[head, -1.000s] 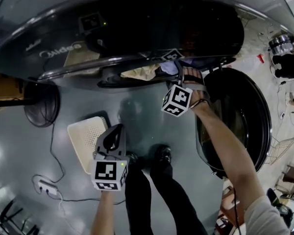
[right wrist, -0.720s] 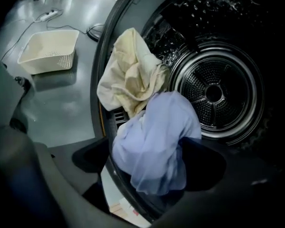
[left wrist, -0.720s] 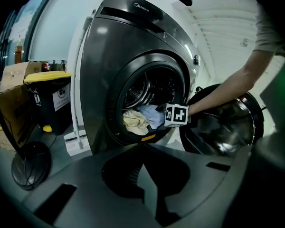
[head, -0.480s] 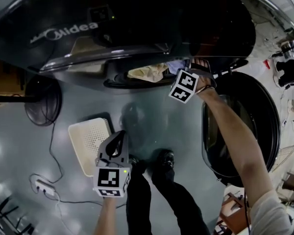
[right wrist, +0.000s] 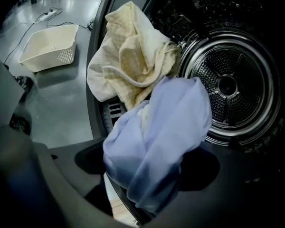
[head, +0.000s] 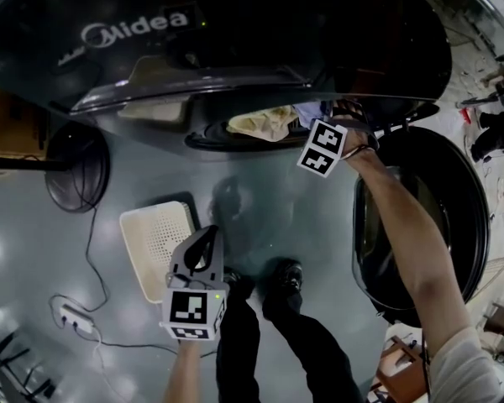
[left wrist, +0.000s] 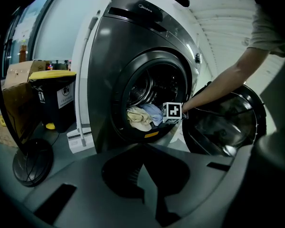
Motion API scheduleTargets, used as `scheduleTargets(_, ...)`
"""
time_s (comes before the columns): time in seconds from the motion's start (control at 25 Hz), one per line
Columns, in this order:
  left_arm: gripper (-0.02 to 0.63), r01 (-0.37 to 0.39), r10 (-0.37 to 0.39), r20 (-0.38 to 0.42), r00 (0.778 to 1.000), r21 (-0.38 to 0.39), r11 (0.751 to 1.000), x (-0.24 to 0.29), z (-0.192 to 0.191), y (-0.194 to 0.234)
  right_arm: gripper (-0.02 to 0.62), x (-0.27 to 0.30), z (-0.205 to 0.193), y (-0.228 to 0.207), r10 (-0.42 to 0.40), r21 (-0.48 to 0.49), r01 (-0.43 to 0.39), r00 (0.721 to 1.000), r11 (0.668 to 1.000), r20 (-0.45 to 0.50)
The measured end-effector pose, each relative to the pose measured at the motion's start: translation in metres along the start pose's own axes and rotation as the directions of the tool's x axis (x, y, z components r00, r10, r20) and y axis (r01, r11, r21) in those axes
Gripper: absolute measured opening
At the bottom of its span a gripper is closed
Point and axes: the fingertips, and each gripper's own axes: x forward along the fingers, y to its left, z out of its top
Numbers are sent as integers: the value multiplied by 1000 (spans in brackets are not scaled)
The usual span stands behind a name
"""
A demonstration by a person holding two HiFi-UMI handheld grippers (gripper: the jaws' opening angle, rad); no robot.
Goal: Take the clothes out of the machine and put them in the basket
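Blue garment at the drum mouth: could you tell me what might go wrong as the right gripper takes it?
The right gripper is closing its fingers with the blue garment between them; it may pinch only a fold, which could slip. The cream cloth lies against it and could drag out onto the floor, short of the basket.

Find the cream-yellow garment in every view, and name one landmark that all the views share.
Head view: cream-yellow garment at upper centre, in the washing machine opening.
Left gripper view: the garment sits near centre, at the opening's lower edge.
Right gripper view: the garment is upper left of centre, draped at the opening.
Shared landmark: the blue garment, right beside it in all three views.
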Motion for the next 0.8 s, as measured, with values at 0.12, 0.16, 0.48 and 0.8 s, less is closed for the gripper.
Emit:
scheduleTargets(0.12,18,2,-2,-2,1000,7,1000,1,-1,-2,387,-4,0,1,-21,-13,22,1000,1000,18)
scheduleTargets(0.16,18,2,-2,-4,1000,6,1000,1,-2,-3,347,-6,-1,0,-35,-12,35,999,999,27)
scheduleTargets(0.48,18,12,-12,-9,1000,14,1000,1,0,-9,225,-11,-5,-5,-123,15,122,991,992,49)
scheduleTargets(0.8,18,24,-24,-9,1000,29,999,-2,11,-14,204,-44,-6,-26,-226,116,215,970,970,93)
